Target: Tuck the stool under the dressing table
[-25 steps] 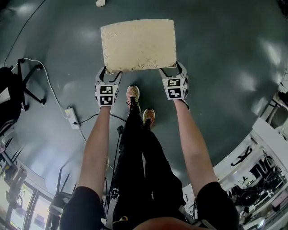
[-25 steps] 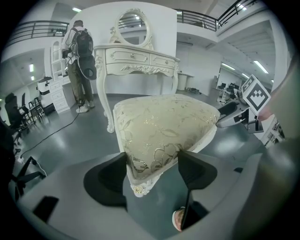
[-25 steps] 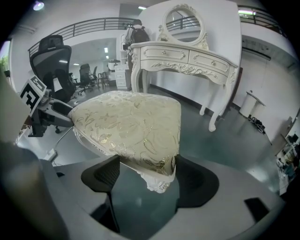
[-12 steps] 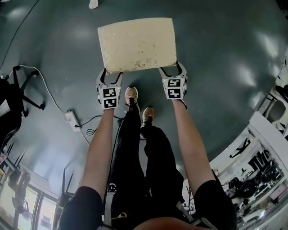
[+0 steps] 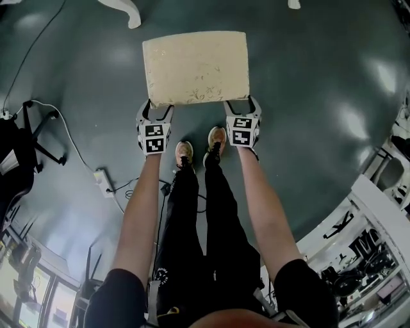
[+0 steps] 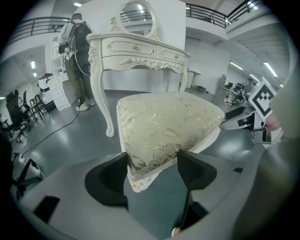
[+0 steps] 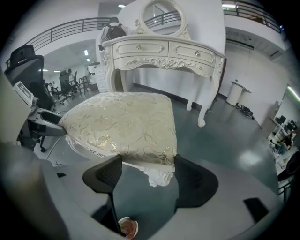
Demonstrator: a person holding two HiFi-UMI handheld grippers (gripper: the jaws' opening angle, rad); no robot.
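A stool (image 5: 195,67) with a cream floral cushion hangs over the grey floor, held at its two near corners. My left gripper (image 5: 157,106) is shut on the near left corner (image 6: 140,164), one pad on each side of the cushion edge. My right gripper (image 5: 238,102) has the near right corner (image 7: 157,171) between its pads, which touch the cushion as the jaws are closing. The white dressing table (image 6: 140,51) with an oval mirror stands just ahead of the stool (image 7: 122,126). Only two of its legs, at the left (image 5: 131,14) and the right (image 5: 293,4), show in the head view.
A power strip (image 5: 102,166) with cables lies on the floor at my left, near a black chair base (image 5: 32,128). White furniture (image 5: 384,198) lines the right side. A person with a backpack (image 6: 77,51) stands left of the table. My shoes (image 5: 186,154) are just behind the stool.
Both grippers and the stool have moved forward across the floor. The dressing table's legs have come into the top of the head view, and my feet have stepped forward.
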